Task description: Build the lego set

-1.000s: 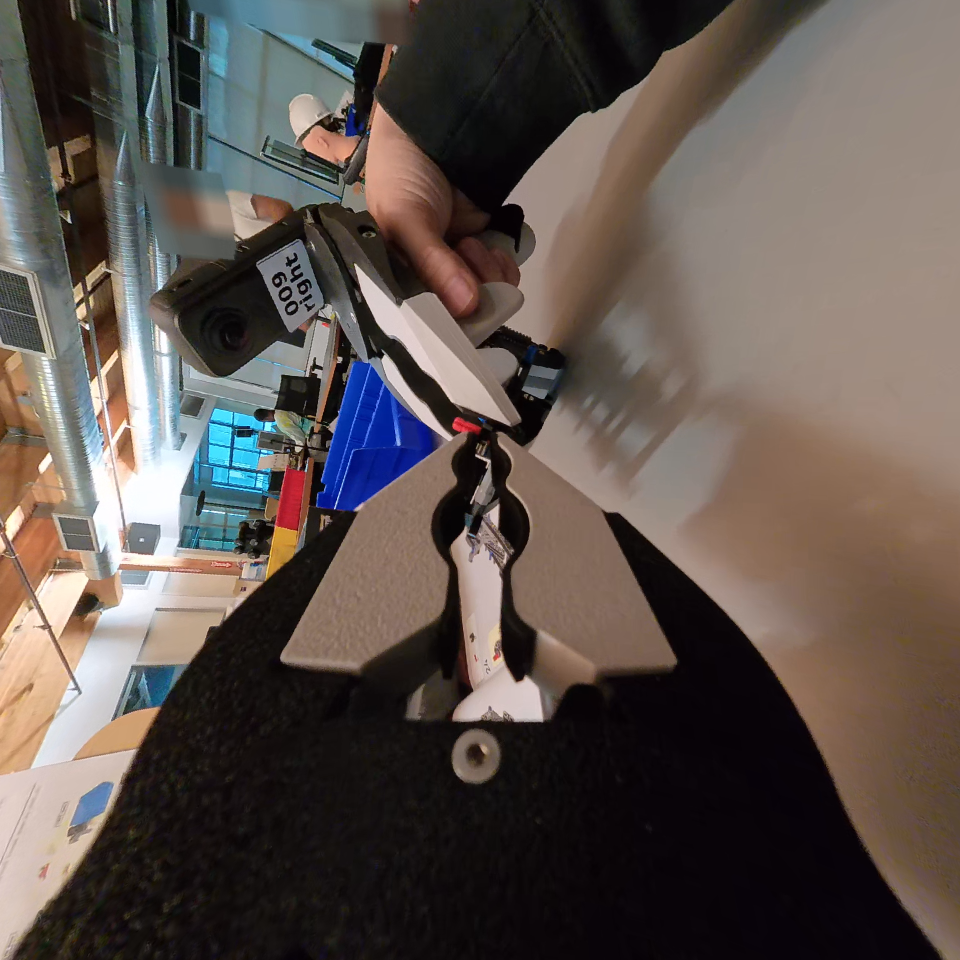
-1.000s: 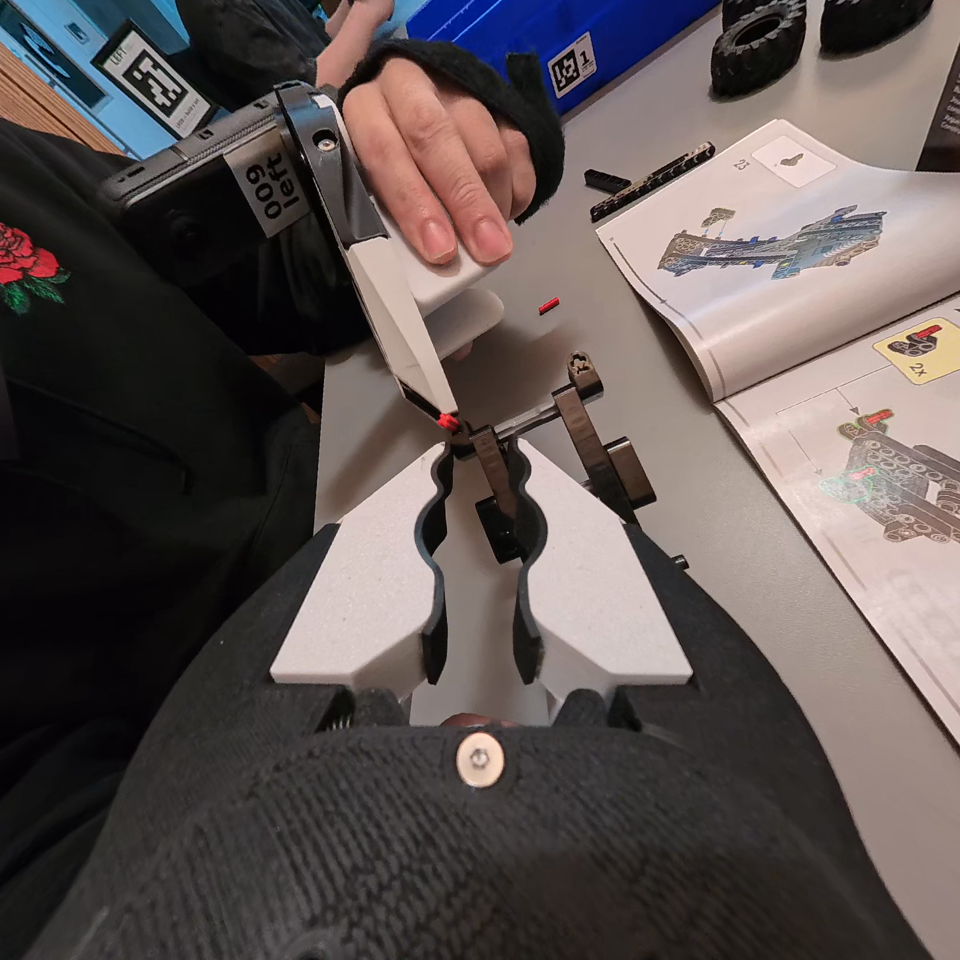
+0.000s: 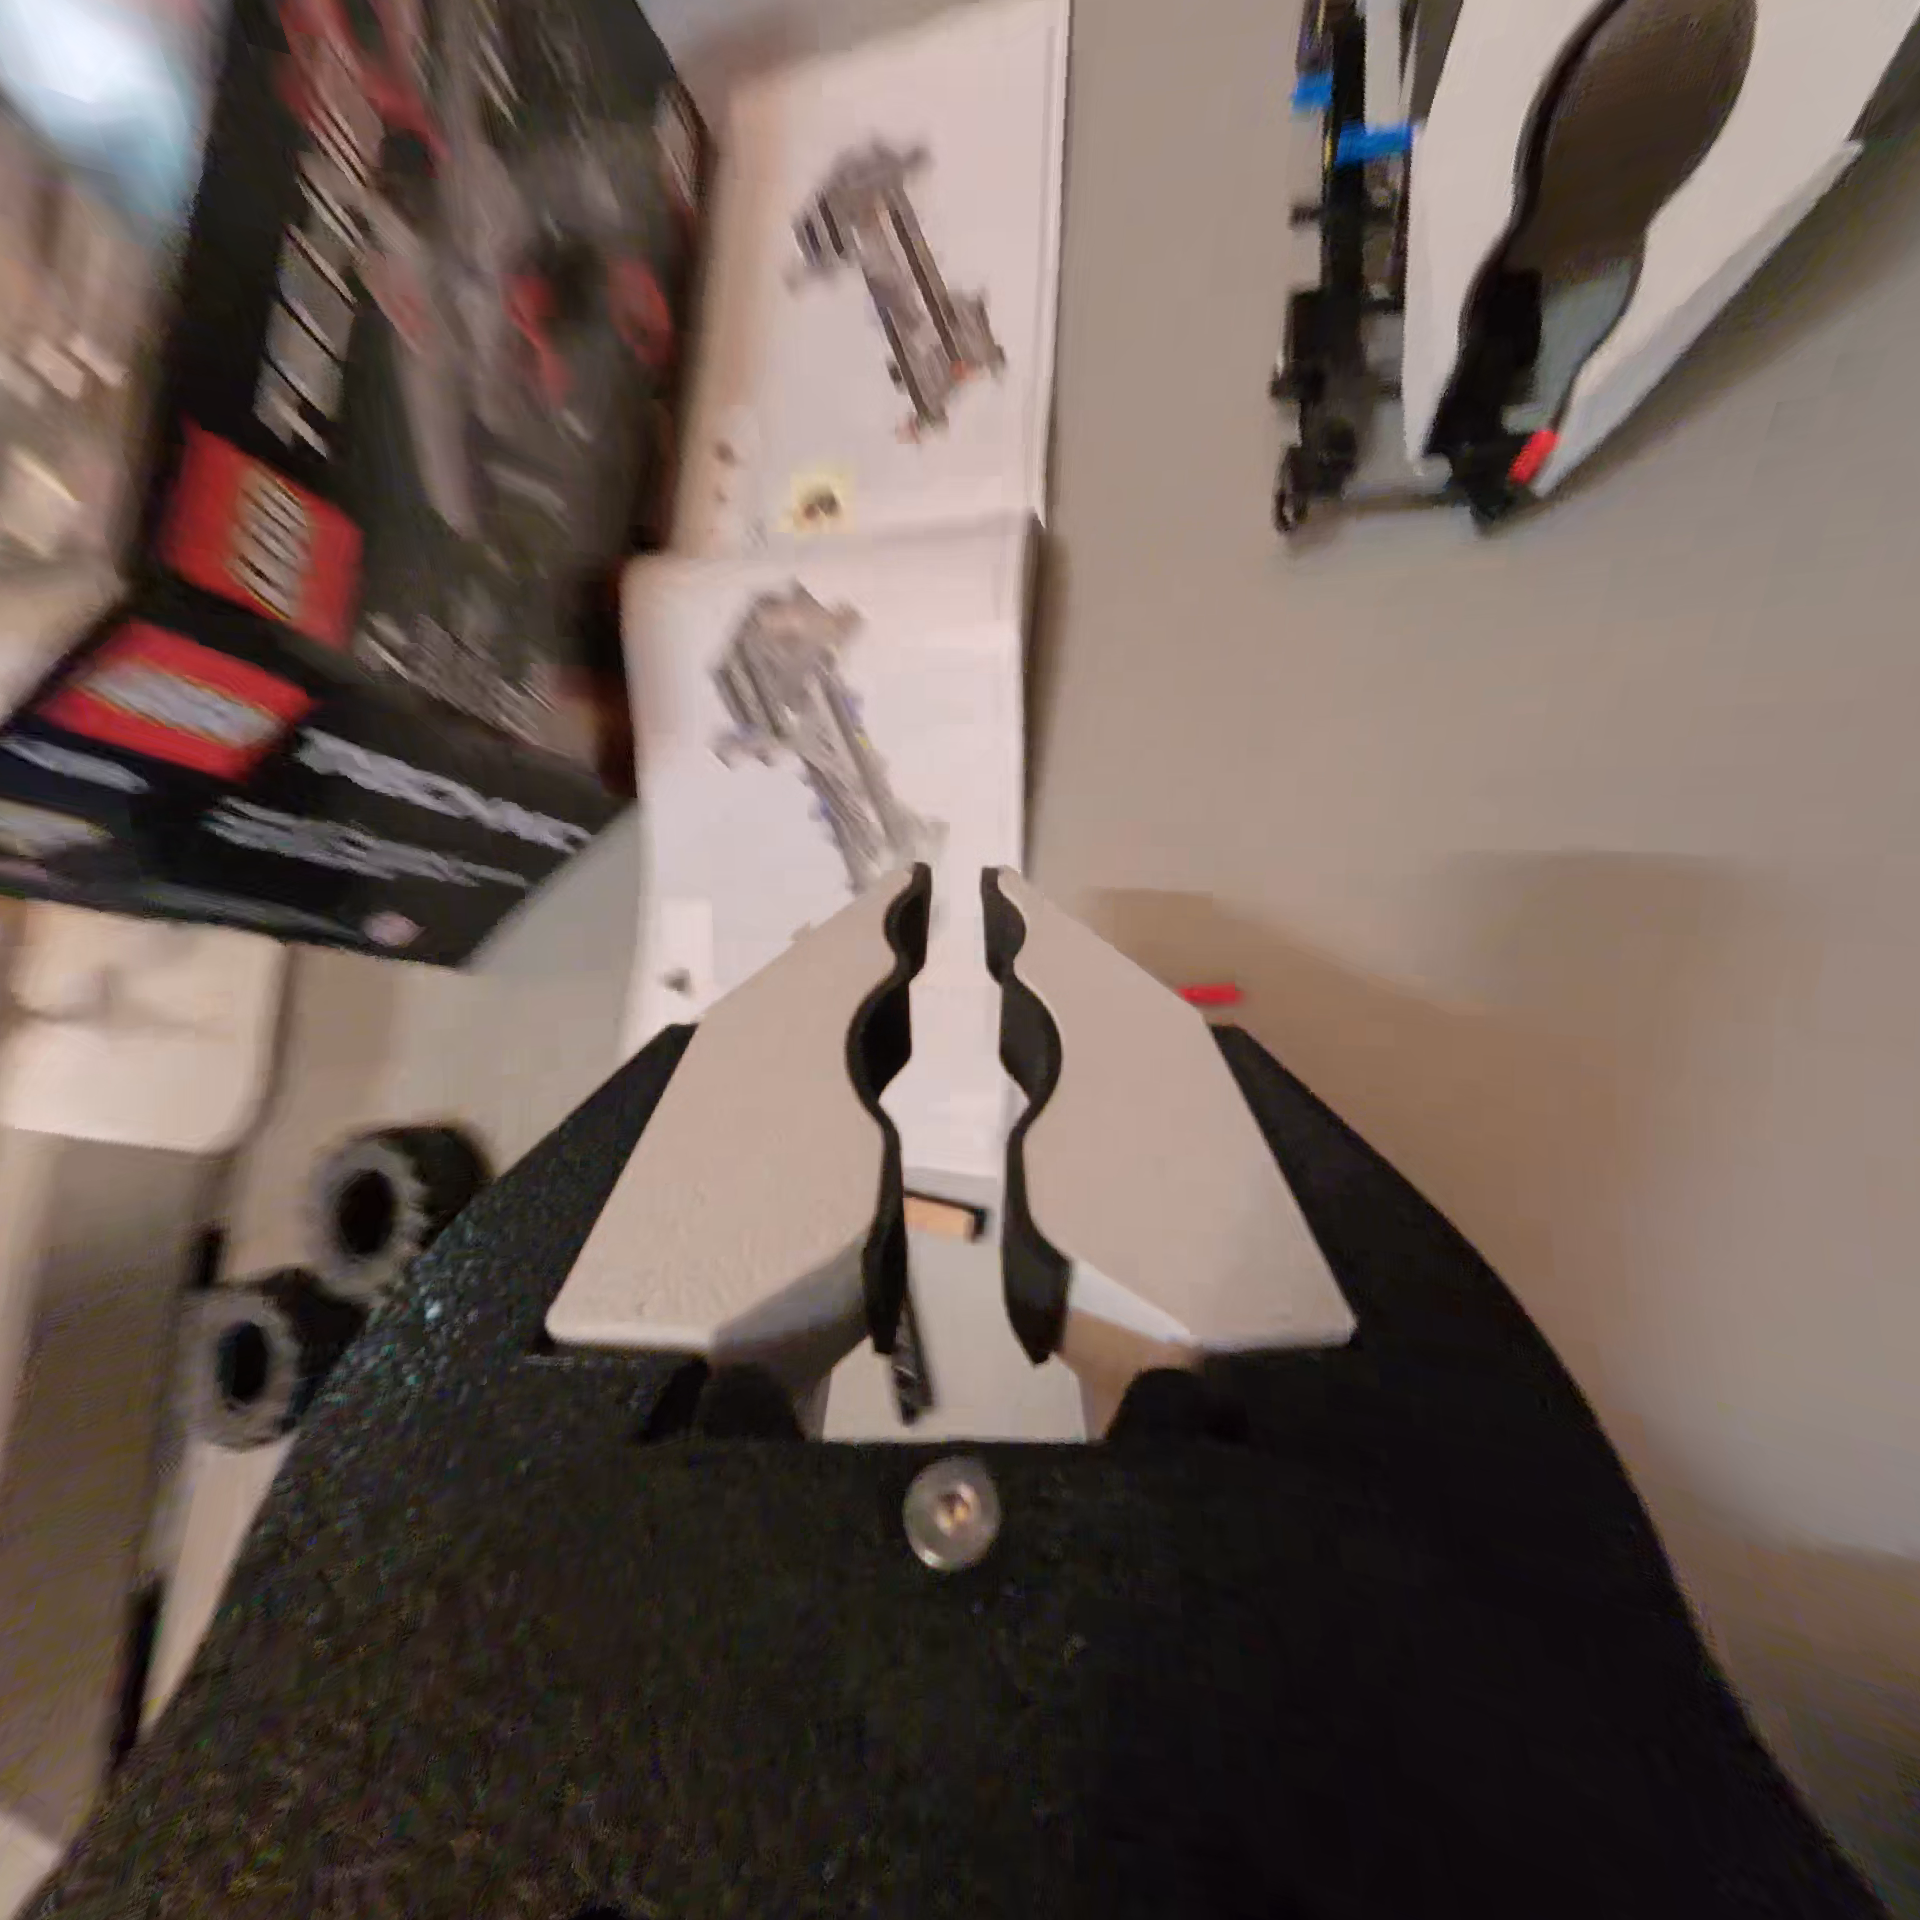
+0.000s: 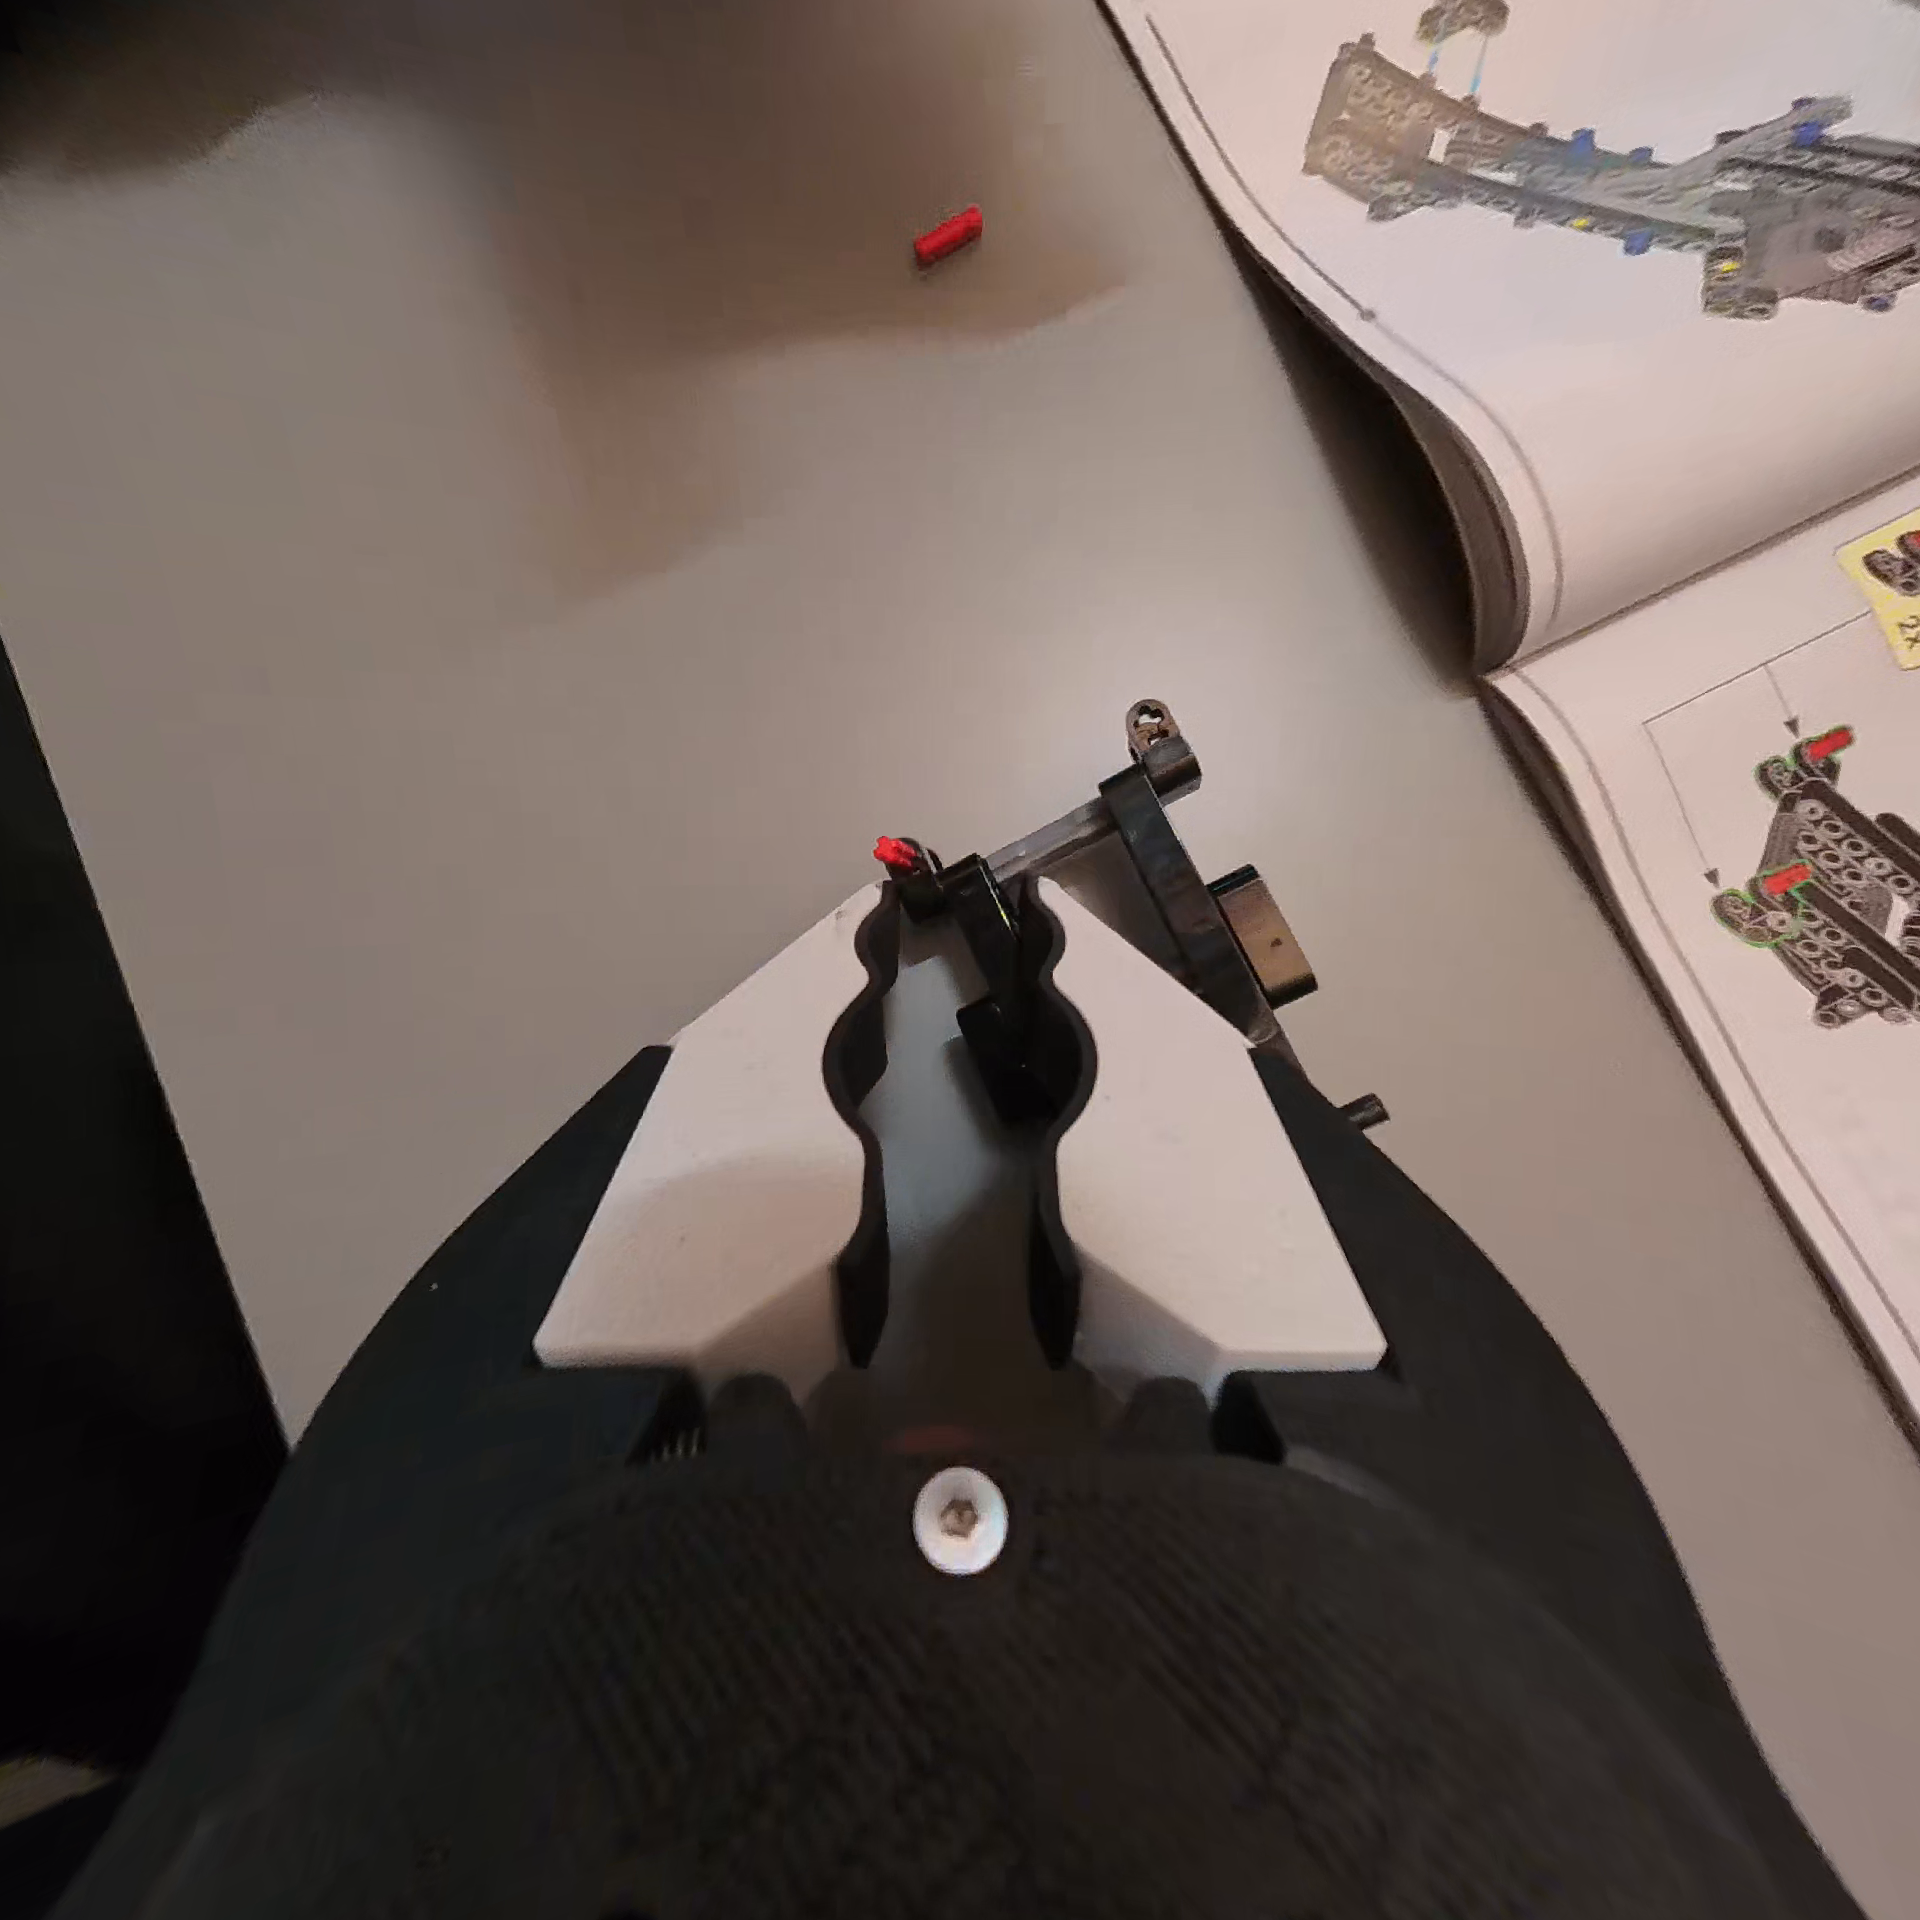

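Observation:
My right gripper (image 4: 961, 888) is shut on a black lego assembly (image 4: 1174, 883) and holds it just above the grey table. A small red pin (image 4: 891, 852) sticks out of the assembly's near end, beside the left fingertip. A second red pin (image 4: 948, 234) lies loose on the table farther off. My left gripper (image 3: 954, 883) is slightly open and empty, over the booklet's edge; this view is blurred. The right gripper with the assembly (image 3: 1330, 312) shows in the left wrist view at the top right, and the loose red pin (image 3: 1210, 992) lies just right of my left fingers.
The open instruction booklet (image 4: 1662, 343) lies to the right of the assembly and also shows in the left wrist view (image 3: 883, 436). A black lego box (image 3: 364, 468) stands beyond it. Two black tyres (image 3: 364, 1210) lie at the lower left. The left gripper's tips are roughly 15 cm from the right gripper's.
My left gripper has let go of the red pin, now in the assembly, opened, and swung away out of the right wrist view. My right gripper still holds the assembly.

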`<state>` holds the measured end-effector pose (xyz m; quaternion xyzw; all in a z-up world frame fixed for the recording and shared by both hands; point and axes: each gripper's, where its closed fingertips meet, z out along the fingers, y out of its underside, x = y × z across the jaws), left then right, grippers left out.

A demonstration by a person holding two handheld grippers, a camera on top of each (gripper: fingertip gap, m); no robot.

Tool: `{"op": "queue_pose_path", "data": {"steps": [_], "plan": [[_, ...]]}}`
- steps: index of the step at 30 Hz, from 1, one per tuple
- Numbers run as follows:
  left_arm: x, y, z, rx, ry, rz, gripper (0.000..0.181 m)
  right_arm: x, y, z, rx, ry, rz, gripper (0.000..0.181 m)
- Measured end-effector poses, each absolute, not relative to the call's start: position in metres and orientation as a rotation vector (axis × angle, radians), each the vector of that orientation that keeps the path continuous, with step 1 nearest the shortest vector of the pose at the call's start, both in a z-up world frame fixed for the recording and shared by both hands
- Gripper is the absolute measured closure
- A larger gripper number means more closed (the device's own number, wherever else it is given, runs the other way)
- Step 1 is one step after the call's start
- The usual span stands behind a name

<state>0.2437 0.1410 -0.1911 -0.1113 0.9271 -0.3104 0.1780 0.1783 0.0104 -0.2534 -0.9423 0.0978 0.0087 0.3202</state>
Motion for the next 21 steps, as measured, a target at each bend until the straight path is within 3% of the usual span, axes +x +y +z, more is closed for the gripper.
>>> {"op": "queue_pose_path", "data": {"steps": [1, 9, 14, 21], "plan": [[0.236, 0.143, -0.202, -0.370, 2.667, -0.865, 0.171, 0.178, 0.010, -0.253, -2.479, 0.250, 0.016, 0.160], [0.200, 0.143, -0.249, -0.311, 2.723, -0.929, 0.161, 0.170, 0.006, -0.245, -2.469, 0.184, -0.014, 0.129], [0.204, 0.141, -0.257, -0.204, 2.762, -0.973, 0.154, 0.161, -0.006, -0.212, -2.350, 0.186, -0.062, 0.135], [0.200, 0.124, -0.265, -0.225, 2.804, -1.113, 0.181, 0.169, -0.031, -0.209, -2.306, 0.298, -0.188, 0.142]]}}
